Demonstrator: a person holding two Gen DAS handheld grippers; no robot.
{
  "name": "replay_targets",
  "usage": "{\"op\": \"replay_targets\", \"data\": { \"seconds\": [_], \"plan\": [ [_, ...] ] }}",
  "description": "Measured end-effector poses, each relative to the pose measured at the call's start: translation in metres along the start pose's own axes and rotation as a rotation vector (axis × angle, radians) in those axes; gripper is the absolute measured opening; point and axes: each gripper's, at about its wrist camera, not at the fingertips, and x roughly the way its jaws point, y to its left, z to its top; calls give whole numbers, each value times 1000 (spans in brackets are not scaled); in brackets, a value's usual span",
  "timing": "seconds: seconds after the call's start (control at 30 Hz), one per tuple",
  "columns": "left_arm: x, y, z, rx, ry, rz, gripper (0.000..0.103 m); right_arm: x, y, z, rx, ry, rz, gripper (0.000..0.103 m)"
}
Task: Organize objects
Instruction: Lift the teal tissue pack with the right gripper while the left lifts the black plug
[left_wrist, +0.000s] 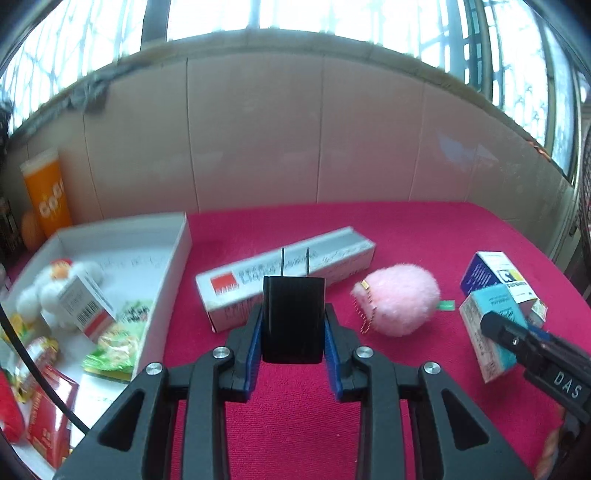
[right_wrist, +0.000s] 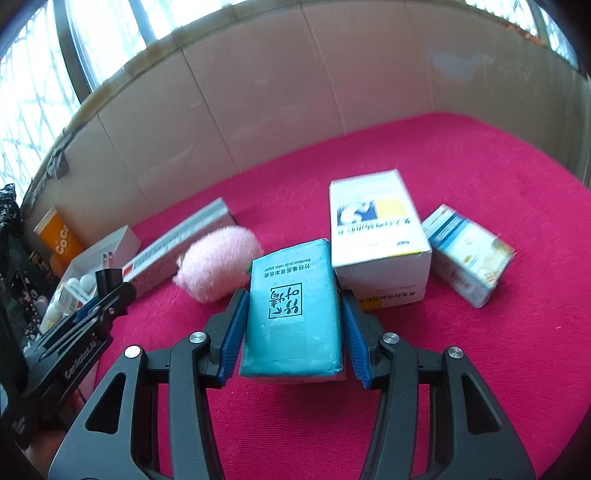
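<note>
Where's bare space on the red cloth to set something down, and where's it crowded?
Free: the far red cloth between the cardboard wall and the big white box, and the near strip beside the tissue pack. Crowded: the white tray at left, and the cluster of long box, pink pouch and small boxes.

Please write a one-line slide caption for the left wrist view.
Left gripper jaws shut on a black plug adapter, prongs up, above the red cloth beside the white box.
</note>
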Motion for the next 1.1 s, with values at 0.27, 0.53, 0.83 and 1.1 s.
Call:
{"op": "replay_targets", "data": {
  "seconds": [0.27,0.53,0.83,1.1],
  "plan": [
    [-33,-18,-7,118,-144,0,29,-45,21,-9,-98,-244,-93,49],
    [-37,-13,-10,98,-141,-6,29,-51,29,-8,-127,-275,-116,50],
    [-54,-16,-15,139,-194,-20,29,-52,39,-12,-161,-278,-143,50],
    [-59,-3,-15,99,-198,-52,29,-57,51,-23,-198,-267,-164,50]
  ]
}}
